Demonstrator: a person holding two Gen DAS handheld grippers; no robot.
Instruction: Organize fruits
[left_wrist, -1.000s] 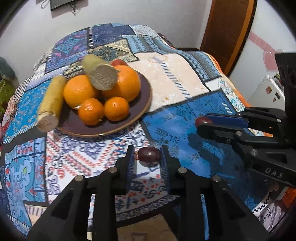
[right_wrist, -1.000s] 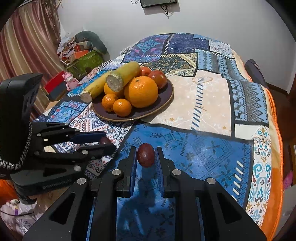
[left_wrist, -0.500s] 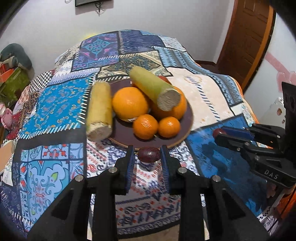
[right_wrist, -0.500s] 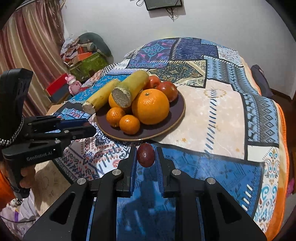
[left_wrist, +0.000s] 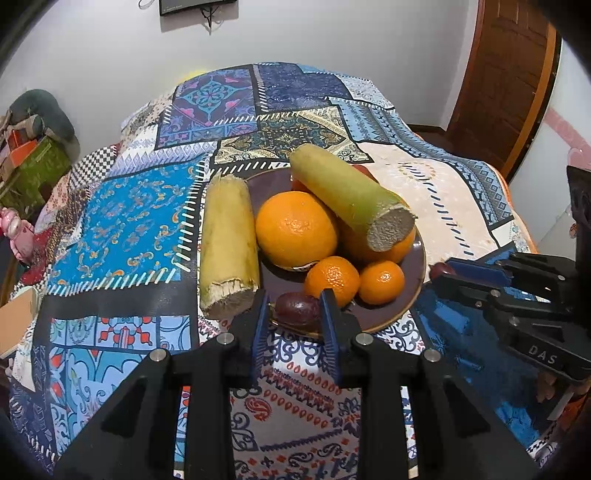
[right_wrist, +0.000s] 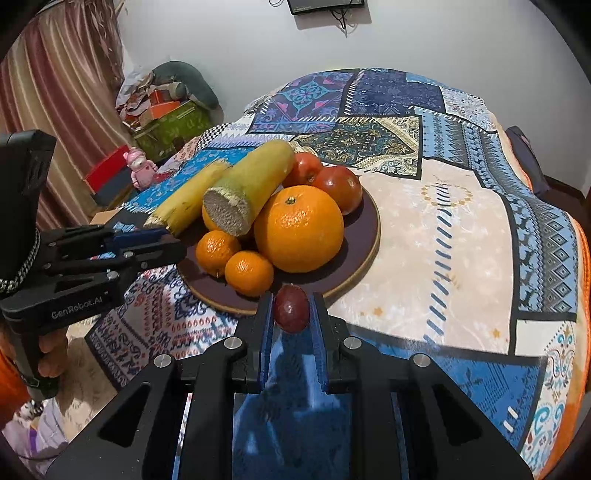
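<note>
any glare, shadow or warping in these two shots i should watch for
Left wrist view: strong fisheye bowing the quilt, dark vignette in the corners, sharp focus on the big orange. Right wrist view: same bowing, white glare spots on the tomato, and a dark tool shadow on the blue patch below the plum.

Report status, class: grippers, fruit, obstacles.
Left gripper shut on a dark fruit. Right gripper shut on another. Both near the plate rim. Plate crowded; nothing blocks approach.
</note>
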